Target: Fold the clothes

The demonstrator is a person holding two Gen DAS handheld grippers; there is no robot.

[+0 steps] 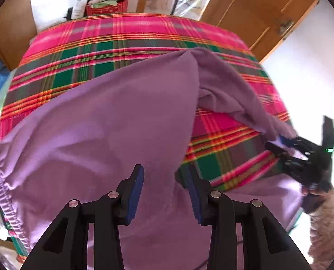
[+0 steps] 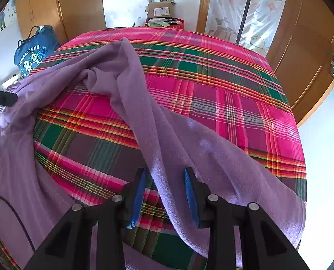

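Purple fleece garment (image 2: pixel 178 135) is sprawled over your bed's pink-and-green plaid cover (image 2: pixel 234 94), one limb bunched toward the far left, another running down to the near edge. Your right gripper (image 2: pixel 164 193) has its blue pads partway apart with that near strip of fleece lying between them, but they don't look clamped on it. Your left gripper (image 1: pixel 164 193) hangs over the big flat part of the garment, jaws about half spread, nothing pinched. Far side of the bed you've got a red tin (image 2: pixel 167 23) and a cardboard box (image 2: pixel 161 9) by the wall.
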